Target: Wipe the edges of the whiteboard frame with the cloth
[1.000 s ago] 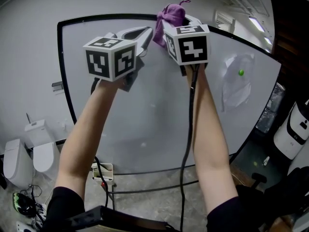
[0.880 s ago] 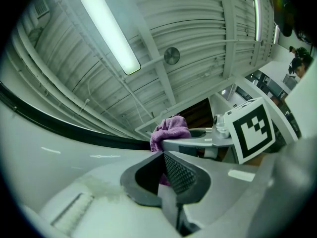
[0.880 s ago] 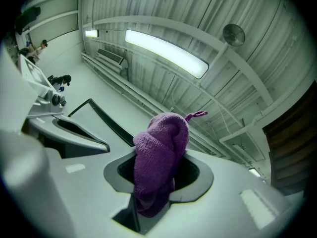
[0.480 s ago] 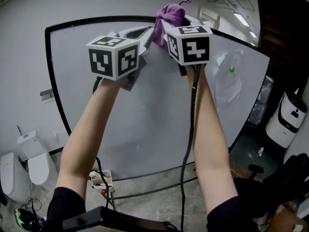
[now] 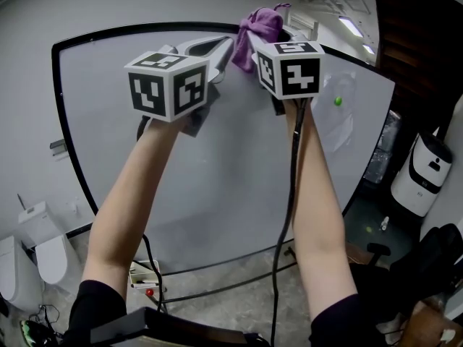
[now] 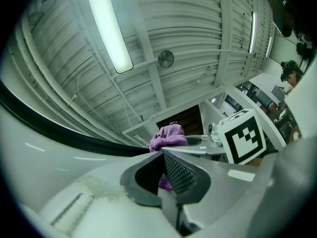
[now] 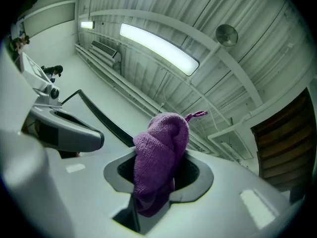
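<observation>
Purple terry cloth [image 5: 259, 29], nubbly and bunched into a soft lump, sits at twelve o'clock in the head view, right up against the top edge of the thin black frame [image 5: 64, 121]. Whether it presses on that edge, I can't tell. The whiteboard [image 5: 217, 165] is smooth, glossy and pale, with rounded corners, and a small green round magnet [image 5: 337, 101] sits at two o'clock on it. The right gripper [image 7: 157, 182] is clenched on the cloth: in the right gripper view, dark rubbery pads pinch its lower folds and the rest billows out above, a thin loop sticking out at one o'clock. The left gripper [image 6: 163, 155], just beside it at eleven o'clock, has its jaws closed tip to tip, a mesh-textured pad [image 6: 179, 171] showing, with nothing between them. A black cable [image 5: 286, 215] runs down along the right forearm.
</observation>
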